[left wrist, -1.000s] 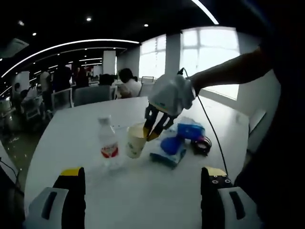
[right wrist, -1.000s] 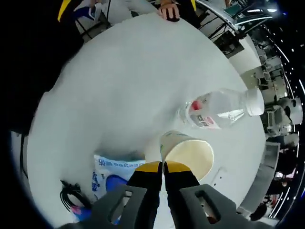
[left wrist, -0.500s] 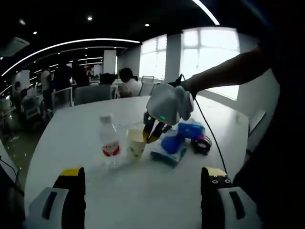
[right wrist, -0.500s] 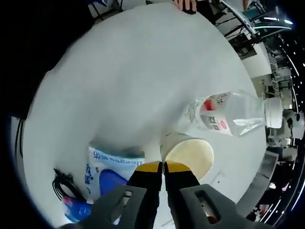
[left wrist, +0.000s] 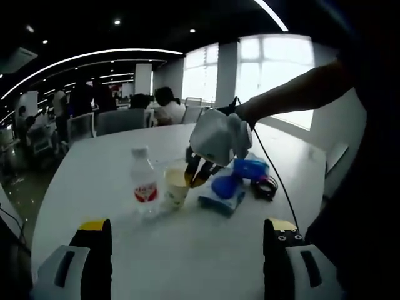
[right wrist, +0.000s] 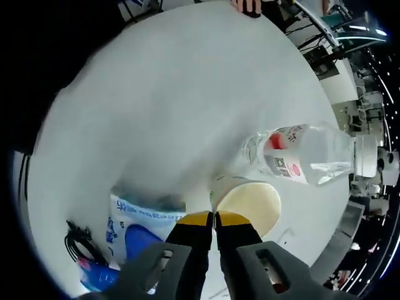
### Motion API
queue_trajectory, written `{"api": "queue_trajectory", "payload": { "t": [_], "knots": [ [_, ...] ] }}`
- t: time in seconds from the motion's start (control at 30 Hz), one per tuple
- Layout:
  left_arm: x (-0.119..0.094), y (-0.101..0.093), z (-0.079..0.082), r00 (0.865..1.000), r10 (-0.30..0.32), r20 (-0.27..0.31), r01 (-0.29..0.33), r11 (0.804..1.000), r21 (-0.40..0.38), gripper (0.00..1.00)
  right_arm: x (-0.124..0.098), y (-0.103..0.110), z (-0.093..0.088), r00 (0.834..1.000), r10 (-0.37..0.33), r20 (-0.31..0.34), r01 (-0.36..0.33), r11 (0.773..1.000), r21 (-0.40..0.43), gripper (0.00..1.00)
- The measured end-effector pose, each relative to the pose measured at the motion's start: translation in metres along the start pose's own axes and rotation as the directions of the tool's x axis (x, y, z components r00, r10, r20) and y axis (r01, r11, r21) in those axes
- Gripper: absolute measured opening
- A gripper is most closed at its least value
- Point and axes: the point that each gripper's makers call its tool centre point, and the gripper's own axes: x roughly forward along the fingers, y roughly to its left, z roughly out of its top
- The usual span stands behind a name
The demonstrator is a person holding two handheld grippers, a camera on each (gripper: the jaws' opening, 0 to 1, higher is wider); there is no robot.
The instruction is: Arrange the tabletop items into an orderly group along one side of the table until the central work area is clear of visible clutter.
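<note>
The right gripper [right wrist: 214, 220] pinches the rim of the paper cup [right wrist: 245, 203] directly ahead, water bottle [right wrist: 309, 154] just beyond and tissue pack [right wrist: 140, 226] to its left, while the left gripper [left wrist: 185, 239] hangs wide, well back over the desk [left wrist: 187, 250].

My right gripper [right wrist: 214, 217] reached out on an extended arm, jaws pinched together at the tips; my left gripper [left wrist: 187, 232] hung back, jaws spread wide
</note>
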Motion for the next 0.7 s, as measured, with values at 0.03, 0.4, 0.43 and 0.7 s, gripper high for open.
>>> {"api": "queue_trajectory", "payload": {
  "t": [0.03,0.4,0.43,0.7],
  "knots": [
    [0.0002,0.0005,0.0,1.0,0.001,0.0,-0.001,1.0,-0.001,0.99,0.0001,0.0,0.0004,1.0,0.0,0.001,0.0,1.0,0.0,0.0],
    [0.0032,0.0043,-0.0007,1.0,-0.002,0.003,0.002,1.0,-0.003,0.99,0.0009,-0.0019,0.0042,1.0,-0.014,0.028,0.014,1.0,0.004,0.07],
    [0.0035,0.0041,-0.0009,1.0,-0.004,0.002,0.004,1.0,-0.003,0.99,0.0007,-0.003,0.0041,0.999,-0.022,0.03,0.021,1.0,0.007,0.08],
    [0.004,0.0011,-0.0001,1.0,-0.009,0.003,0.009,1.0,-0.001,0.99,-0.0026,-0.0074,0.0043,0.998,-0.048,0.042,0.047,0.999,0.016,0.12]
  ]
}}
